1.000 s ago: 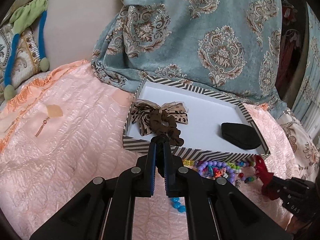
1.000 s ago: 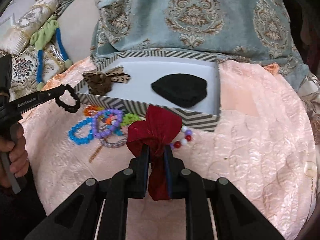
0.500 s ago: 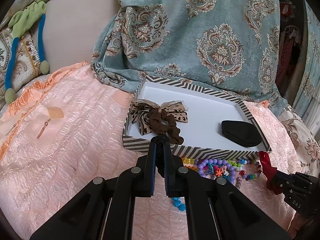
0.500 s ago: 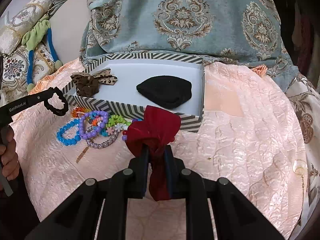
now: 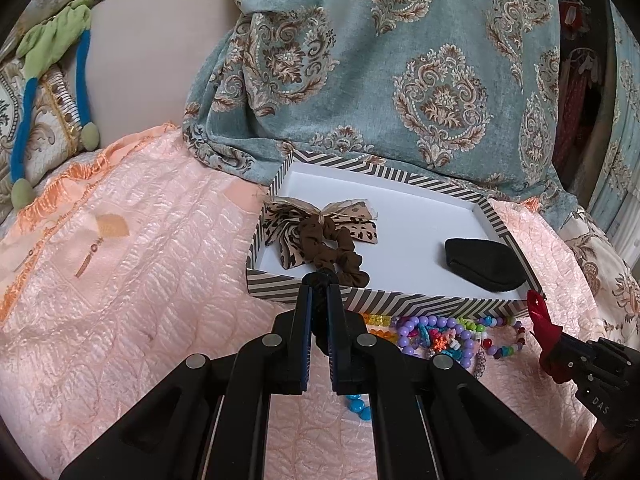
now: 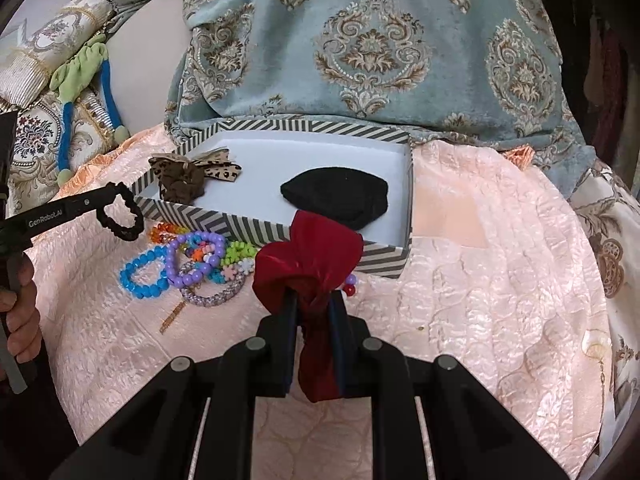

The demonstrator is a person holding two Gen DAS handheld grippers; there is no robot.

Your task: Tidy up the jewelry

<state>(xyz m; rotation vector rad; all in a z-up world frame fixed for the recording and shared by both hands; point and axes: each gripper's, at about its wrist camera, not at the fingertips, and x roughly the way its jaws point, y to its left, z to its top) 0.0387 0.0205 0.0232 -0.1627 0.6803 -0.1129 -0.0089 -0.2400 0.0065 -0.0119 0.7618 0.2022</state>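
Note:
My left gripper [image 5: 319,288] is shut on a black hair tie [image 6: 122,216], held just in front of the striped box's [image 5: 400,302] near-left wall. My right gripper [image 6: 314,300] is shut on a dark red satin scrunchie [image 6: 316,256], held above the bedspread before the box's near wall [image 6: 248,228]. Inside the box lie a leopard-print bow with a brown scrunchie [image 5: 320,232] at the left and a black pouch [image 5: 486,266] at the right. Several coloured bead bracelets [image 6: 188,268] lie on the bedspread in front of the box.
The box sits on a peach quilted bedspread [image 5: 120,280]. A teal patterned cushion [image 5: 400,60] rises behind it. A green and blue fabric item [image 5: 52,40] hangs at the far left. A thin earring [image 5: 90,256] lies on the bedspread at left.
Both grippers have shifted slightly; the box now looks a little nearer in the right wrist view. The red scrunchie and black hair tie stay held.

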